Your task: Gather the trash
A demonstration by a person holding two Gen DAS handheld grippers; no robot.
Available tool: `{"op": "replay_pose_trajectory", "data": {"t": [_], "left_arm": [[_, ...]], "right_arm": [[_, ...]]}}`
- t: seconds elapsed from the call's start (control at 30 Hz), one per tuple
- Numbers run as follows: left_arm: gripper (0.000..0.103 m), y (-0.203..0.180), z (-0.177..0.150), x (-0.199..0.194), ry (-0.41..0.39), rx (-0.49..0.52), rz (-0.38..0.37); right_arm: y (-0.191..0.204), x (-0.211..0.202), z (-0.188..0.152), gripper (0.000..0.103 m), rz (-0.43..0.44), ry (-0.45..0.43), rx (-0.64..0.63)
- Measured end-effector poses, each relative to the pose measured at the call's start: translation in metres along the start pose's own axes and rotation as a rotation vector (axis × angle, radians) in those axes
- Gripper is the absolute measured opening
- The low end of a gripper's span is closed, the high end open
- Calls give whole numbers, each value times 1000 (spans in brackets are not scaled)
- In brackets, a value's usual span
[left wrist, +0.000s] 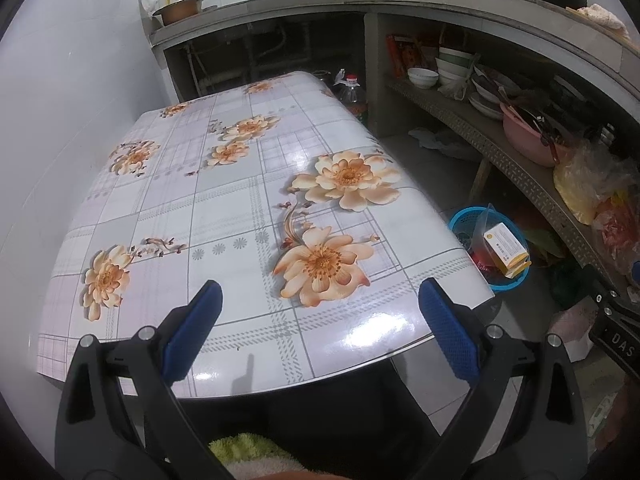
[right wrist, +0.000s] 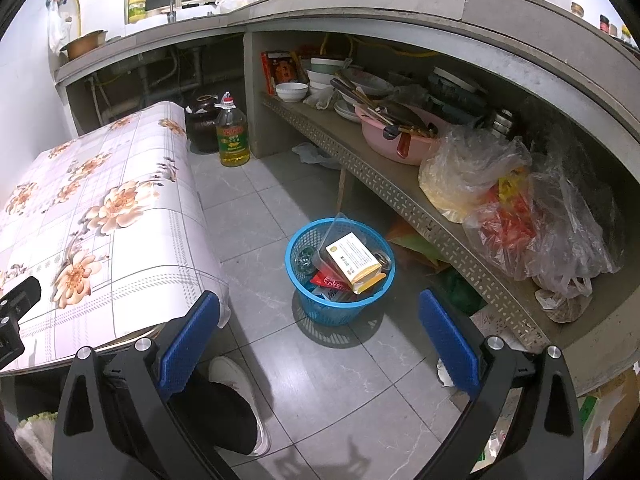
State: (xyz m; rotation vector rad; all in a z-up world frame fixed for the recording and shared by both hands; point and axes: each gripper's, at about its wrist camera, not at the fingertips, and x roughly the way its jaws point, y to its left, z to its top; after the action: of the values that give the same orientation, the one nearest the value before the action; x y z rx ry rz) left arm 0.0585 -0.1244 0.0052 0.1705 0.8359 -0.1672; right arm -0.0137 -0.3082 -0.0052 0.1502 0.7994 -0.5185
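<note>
Below, blue trash basket [right wrist: 339, 276] sits between open right tongs [right wrist: 319, 334]

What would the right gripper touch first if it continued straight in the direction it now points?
Probably the round blue plastic basket on the grey floor tiles, or the yellow-and-white cardboard box protruding from it. The right gripper is open and empty; depth is unclear.

The worktop [right wrist: 100, 216] is placed at the left, with the waste basket [right wrist: 298, 248] set on the floor [right wrist: 280, 200] to its right. A carton [right wrist: 352, 258] and wrappers are held in the basket. Behind the worktop's far corner an oil bottle [right wrist: 233, 136] is stood beside a jar [right wrist: 202, 120]. To the right, a shelf [right wrist: 400, 184] is loaded with bowls [right wrist: 292, 92], a basin [right wrist: 392, 136] and bags [right wrist: 500, 200].
</note>
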Motion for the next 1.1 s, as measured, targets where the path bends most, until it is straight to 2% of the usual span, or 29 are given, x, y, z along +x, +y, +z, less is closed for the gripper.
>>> {"op": "replay_pose_trajectory", "data": {"t": [1.1], "left_arm": [[95, 3, 0, 1, 7, -1, 0]], "right_arm": [[-1, -2, 2, 97, 1, -3, -3]]}}
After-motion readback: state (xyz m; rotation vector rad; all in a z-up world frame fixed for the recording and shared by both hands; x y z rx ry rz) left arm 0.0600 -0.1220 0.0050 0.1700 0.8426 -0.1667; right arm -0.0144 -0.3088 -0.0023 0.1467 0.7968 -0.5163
